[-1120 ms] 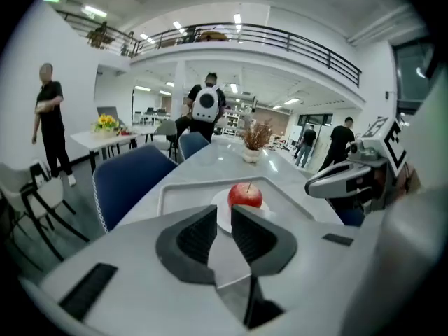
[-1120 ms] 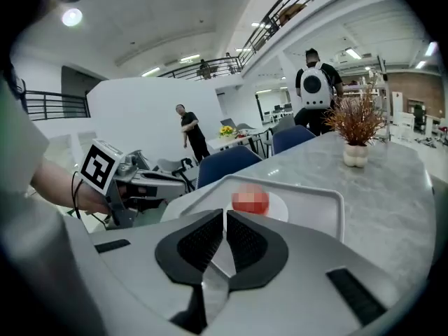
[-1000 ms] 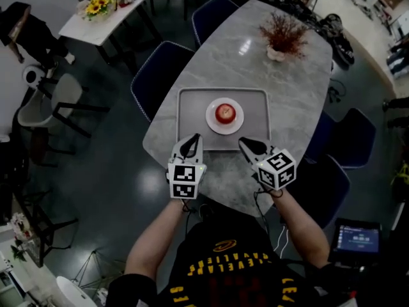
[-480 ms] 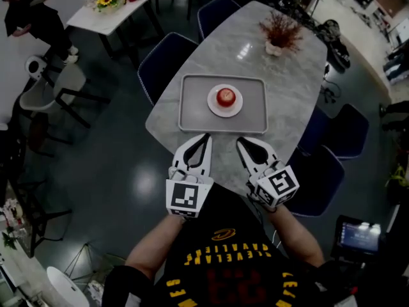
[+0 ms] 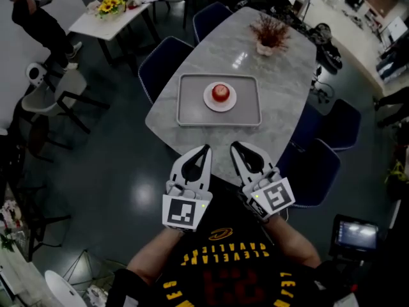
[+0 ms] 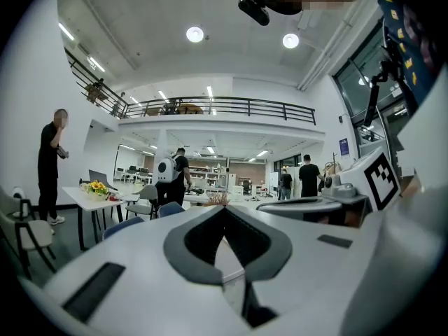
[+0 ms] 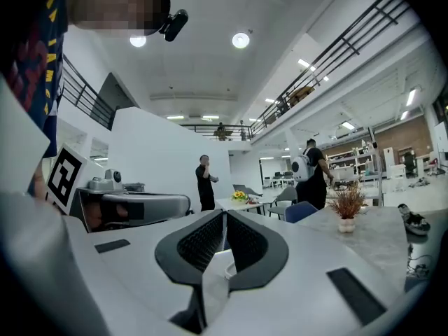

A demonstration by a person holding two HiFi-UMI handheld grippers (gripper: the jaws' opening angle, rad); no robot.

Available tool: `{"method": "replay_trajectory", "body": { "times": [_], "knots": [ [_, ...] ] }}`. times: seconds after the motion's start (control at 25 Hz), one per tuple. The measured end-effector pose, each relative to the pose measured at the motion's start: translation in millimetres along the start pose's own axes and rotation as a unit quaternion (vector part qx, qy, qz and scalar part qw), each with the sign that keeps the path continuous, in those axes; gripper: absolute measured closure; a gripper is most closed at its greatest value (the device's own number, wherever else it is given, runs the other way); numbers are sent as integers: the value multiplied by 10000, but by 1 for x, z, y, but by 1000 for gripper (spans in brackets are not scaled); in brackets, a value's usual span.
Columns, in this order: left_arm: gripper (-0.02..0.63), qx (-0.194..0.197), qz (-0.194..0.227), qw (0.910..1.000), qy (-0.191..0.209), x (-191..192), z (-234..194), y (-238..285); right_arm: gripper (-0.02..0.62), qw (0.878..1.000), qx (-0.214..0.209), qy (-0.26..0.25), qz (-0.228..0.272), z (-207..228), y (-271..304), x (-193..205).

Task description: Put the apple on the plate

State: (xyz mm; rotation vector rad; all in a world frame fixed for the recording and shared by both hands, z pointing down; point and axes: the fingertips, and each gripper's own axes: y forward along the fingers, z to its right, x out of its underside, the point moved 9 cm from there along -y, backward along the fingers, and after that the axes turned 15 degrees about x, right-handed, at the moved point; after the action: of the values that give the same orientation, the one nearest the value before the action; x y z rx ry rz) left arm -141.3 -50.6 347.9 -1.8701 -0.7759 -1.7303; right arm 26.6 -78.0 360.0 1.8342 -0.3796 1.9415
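A red apple (image 5: 220,93) sits on a small white plate (image 5: 211,103) in the middle of a grey tray (image 5: 186,110) on the marble table (image 5: 284,85). Both grippers hover side by side in front of the person's chest, short of the table's near edge and well apart from the tray. The left gripper (image 5: 206,148) is shut with nothing in it; in the left gripper view its tips meet (image 6: 224,207). Equally empty, the right gripper (image 5: 234,145) has its tips together (image 7: 224,213). The apple is hidden in both gripper views.
A pot of dried red twigs (image 5: 269,36) stands at the table's far end. Blue chairs (image 5: 165,59) ring the table. A white side table with yellow flowers (image 5: 108,6) and a standing person (image 5: 35,18) are at the upper left. A lit screen (image 5: 356,235) sits low right.
Both grippers have drawn back from the tray's near edge toward the person's body and risen. The apple has stayed on the plate.
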Motion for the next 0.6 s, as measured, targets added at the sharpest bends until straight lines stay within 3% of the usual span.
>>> {"method": "replay_trajectory", "body": {
  "times": [0.6],
  "knots": [
    [604, 182, 333, 9985, 386, -35, 37, -26, 571, 9977, 151, -396, 531, -28, -40, -33]
  ]
}}
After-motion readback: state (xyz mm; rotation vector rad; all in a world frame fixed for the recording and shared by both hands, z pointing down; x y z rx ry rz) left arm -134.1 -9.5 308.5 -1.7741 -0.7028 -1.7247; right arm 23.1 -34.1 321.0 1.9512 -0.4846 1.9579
